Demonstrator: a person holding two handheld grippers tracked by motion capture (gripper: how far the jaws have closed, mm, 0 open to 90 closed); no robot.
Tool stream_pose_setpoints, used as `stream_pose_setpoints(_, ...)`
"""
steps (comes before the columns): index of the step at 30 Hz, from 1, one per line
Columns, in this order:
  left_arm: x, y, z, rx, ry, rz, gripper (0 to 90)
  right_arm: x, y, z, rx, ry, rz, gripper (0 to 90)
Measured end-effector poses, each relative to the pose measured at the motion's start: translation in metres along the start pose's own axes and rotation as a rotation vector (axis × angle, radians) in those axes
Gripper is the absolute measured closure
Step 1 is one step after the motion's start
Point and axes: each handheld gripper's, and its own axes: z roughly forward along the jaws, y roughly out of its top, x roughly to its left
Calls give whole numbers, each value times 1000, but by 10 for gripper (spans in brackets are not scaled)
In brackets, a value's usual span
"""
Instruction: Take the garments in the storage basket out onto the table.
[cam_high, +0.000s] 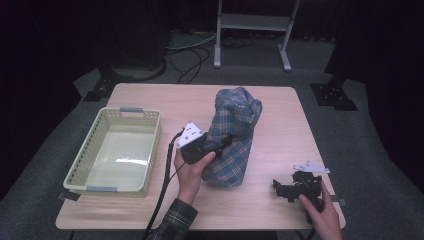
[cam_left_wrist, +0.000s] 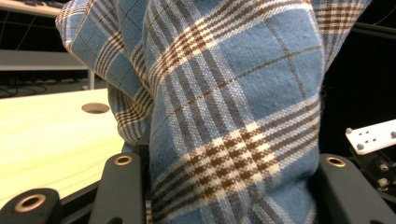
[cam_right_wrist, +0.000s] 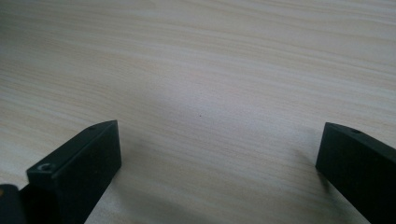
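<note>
A blue plaid cloth (cam_high: 233, 135) stands bunched in a tall heap at the middle of the wooden table (cam_high: 150, 95). My left gripper (cam_high: 220, 144) is pressed into the heap's left side, shut on a fold of it. In the left gripper view the plaid cloth (cam_left_wrist: 233, 116) is squeezed between the two black jaws. My right gripper (cam_high: 281, 189) rests low near the table's front right corner, held by a hand. Its jaws stand wide apart in the right gripper view, my right gripper (cam_right_wrist: 217, 158) open over bare wood.
A pale yellow plastic basket (cam_high: 80, 165) sits on the table's left side with nothing in it. A metal stand (cam_high: 252, 22) and cables lie on the floor beyond the far edge. A round hole in the tabletop (cam_left_wrist: 95, 108) lies past the cloth.
</note>
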Motion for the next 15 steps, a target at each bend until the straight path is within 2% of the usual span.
stream_pose_setpoints(12, 3, -17, 13, 73, -5, -27, 482, 0, 0, 0, 1, 1, 0, 0)
stream_pose_setpoints(15, 4, -21, 16, 96, -4, -22, 480, 0, 0, 0, 1, 1, 1, 0)
